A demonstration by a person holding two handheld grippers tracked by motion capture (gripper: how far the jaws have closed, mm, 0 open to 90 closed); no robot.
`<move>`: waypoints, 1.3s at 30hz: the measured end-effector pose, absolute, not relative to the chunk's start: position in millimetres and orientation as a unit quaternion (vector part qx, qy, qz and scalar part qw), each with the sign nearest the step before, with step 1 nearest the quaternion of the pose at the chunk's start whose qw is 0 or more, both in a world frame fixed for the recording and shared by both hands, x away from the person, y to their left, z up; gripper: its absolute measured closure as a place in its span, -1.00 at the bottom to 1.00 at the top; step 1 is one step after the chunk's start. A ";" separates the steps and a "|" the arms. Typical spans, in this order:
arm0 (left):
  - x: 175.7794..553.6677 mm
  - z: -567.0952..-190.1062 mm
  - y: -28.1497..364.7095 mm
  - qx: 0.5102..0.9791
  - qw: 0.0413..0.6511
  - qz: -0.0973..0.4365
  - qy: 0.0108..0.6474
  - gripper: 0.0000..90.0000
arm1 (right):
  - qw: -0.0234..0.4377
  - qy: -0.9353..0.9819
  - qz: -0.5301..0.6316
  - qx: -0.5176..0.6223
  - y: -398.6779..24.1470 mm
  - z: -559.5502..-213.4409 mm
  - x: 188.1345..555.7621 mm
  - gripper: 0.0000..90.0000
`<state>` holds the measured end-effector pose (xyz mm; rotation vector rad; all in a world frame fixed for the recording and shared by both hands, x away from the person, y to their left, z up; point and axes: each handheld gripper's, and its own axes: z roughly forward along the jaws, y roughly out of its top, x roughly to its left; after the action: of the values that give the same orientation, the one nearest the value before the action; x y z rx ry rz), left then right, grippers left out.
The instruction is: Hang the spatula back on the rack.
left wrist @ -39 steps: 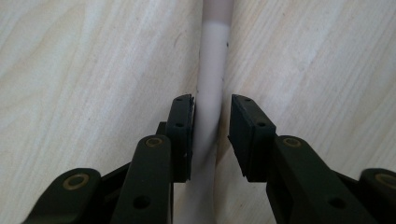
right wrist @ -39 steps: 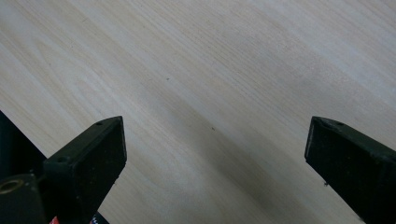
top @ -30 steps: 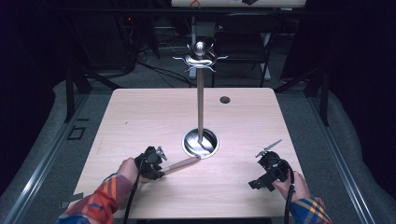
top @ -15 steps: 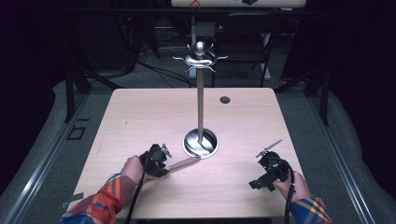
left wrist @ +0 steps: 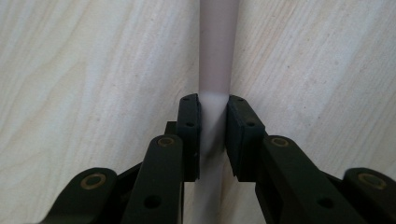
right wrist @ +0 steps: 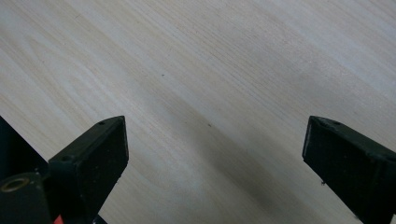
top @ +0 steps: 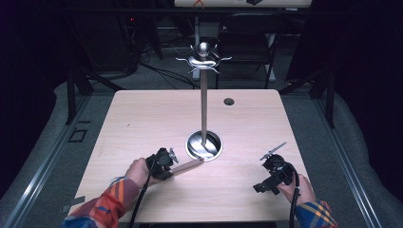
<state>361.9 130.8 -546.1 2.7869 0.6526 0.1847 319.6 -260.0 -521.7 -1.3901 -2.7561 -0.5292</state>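
In the high view the pale wooden bench [top: 142,123] has open, bare grain across its upper left and along its lower edge. A small dark round hole [top: 229,101] sits near its upper edge. A tall stand [top: 204,109] rises at centre: a thin straight pole on a shiny round metal base, topped by a knob and curled metal hooks. The rod [top: 187,166], a smooth pale cylinder, lies flat in the lower centre, its far end touching the base's rim. The left tongs [top: 164,164] have just been closing and now clamp the rod's near end; in the left gripper view the black pads press both its sides. The right tongs [top: 273,173], lower right and well apart, stand wide open over bare wood.
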 end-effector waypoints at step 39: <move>334.2 -493.1 174.3 0.892 0.303 0.201 0.268 0.72 | -0.004 -0.874 -0.183 -0.450 -265.6 -518.7 320.1 -0.90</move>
<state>334.2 174.3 -493.1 2.3640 0.7114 0.5318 320.1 -265.6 -518.7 -1.4180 -2.7521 -0.5755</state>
